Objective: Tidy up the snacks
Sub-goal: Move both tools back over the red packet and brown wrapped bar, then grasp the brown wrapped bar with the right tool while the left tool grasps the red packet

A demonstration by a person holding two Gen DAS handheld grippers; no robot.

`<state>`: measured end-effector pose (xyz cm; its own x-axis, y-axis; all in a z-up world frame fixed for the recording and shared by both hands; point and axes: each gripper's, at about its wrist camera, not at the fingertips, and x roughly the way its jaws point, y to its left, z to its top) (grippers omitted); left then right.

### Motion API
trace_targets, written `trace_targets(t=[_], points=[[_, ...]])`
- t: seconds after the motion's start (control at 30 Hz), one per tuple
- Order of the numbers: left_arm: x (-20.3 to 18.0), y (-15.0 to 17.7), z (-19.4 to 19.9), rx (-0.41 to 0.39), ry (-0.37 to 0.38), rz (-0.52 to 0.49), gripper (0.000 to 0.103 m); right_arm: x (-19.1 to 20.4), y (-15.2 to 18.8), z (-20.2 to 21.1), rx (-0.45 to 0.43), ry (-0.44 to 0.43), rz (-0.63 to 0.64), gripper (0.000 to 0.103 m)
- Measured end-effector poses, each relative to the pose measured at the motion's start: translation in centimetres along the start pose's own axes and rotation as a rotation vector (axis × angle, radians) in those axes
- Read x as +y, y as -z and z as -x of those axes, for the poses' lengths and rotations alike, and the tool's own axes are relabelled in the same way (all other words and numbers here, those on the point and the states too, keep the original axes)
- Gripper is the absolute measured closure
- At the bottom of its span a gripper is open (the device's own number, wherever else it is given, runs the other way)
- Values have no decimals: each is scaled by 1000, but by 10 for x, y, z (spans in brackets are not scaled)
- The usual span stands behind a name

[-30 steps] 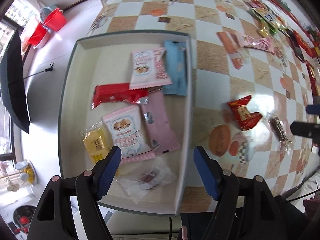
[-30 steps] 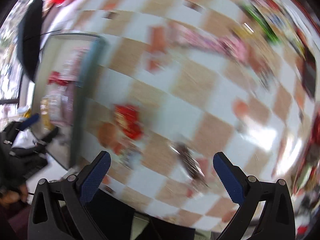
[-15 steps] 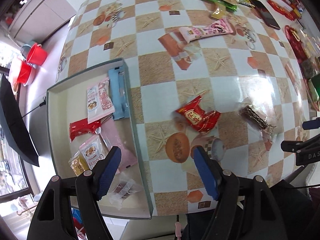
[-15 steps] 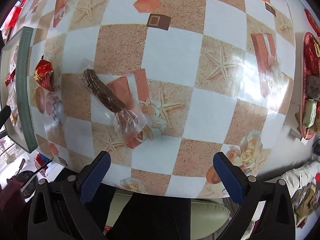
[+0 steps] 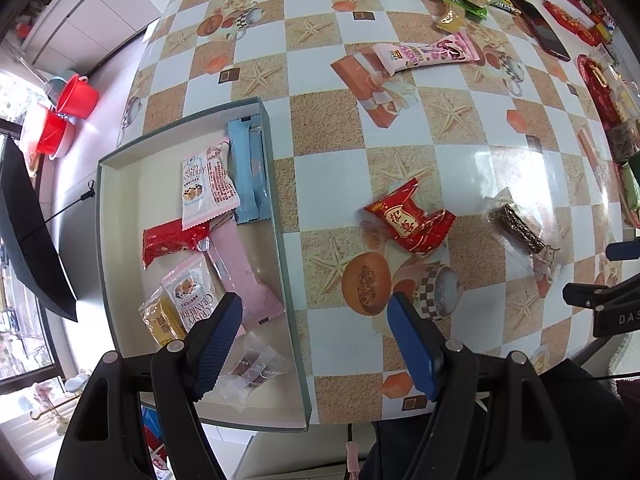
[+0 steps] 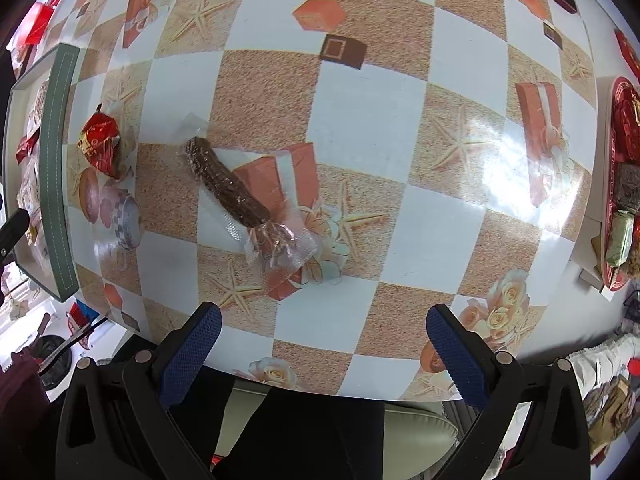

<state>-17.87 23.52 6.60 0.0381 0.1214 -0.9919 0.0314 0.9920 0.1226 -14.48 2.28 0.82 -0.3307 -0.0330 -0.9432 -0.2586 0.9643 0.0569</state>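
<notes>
We hold the right gripper spread wide and empty above the worktop. The dark brown snack bar in clear wrapper lies ahead and to its left, long axis diagonal, nearer to it than to the spread, empty left gripper.

The surface wears a glossy checked cloth of white and sandy-brown squares printed with starfish, cups and gift boxes; daylight glares off it on the right. Beyond its far left edge the floor is pale and shiny. Two red buckets stand there — close together — and a black umbrella lies open beside them. White cabinet doors line the far wall. At the lower left, a window shows daylight outside.
</notes>
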Motion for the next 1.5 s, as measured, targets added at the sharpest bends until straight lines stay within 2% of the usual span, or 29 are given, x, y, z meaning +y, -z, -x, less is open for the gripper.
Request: trace_targets(t=[0.87, 1.03, 1.2, 1.33, 1.5], points=[[-1, 7, -6, 20, 1, 10, 25, 3, 8, -21, 51, -17, -6, 0], [0, 11, -7, 18, 6, 12, 25, -19, 12, -25, 29, -24, -87, 0], [4, 13, -7, 22, 34, 29, 25, -43, 19, -40, 48, -8, -190, 0], [2, 14, -9, 29, 48, 33, 25, -26, 17, -41, 12, 1, -136, 0], [-4, 12, -9, 49, 77, 32, 25, 25, -3, -22, -131, 98, 96, 0]])
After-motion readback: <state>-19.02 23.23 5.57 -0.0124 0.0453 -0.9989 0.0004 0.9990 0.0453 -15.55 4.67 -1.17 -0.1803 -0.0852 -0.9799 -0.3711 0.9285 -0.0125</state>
